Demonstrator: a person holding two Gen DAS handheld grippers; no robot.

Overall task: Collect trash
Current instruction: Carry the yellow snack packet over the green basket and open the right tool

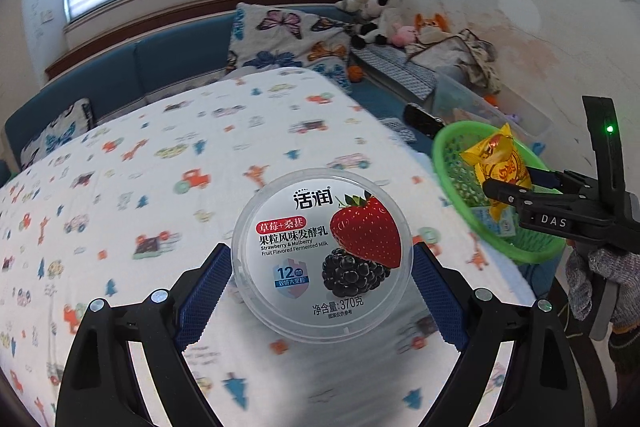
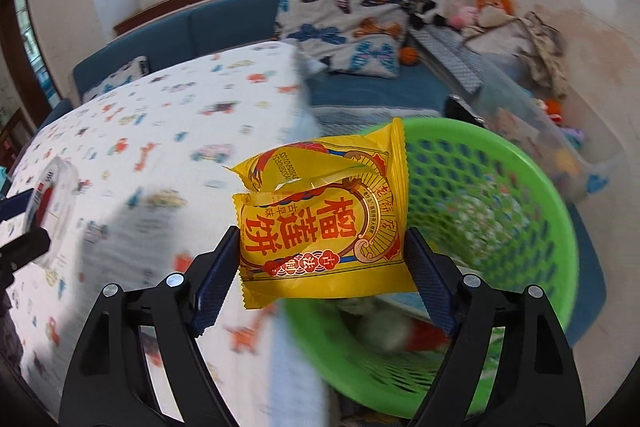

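Right hand-held gripper [image 2: 322, 259] pinches the torn yellow snack wrapper [image 2: 324, 215] by its side edges and holds it over the near rim of the green basket [image 2: 520, 195], presumably so it drops straight in; the basket already holds some trash, too blurred to identify. Left hand-held gripper [image 1: 322, 291] clamps the yogurt tub [image 1: 322, 255] by its sides, lid facing the camera, above the printed cloth on the surface [image 1: 160, 167], well short of the basket, likely queued as next drop.
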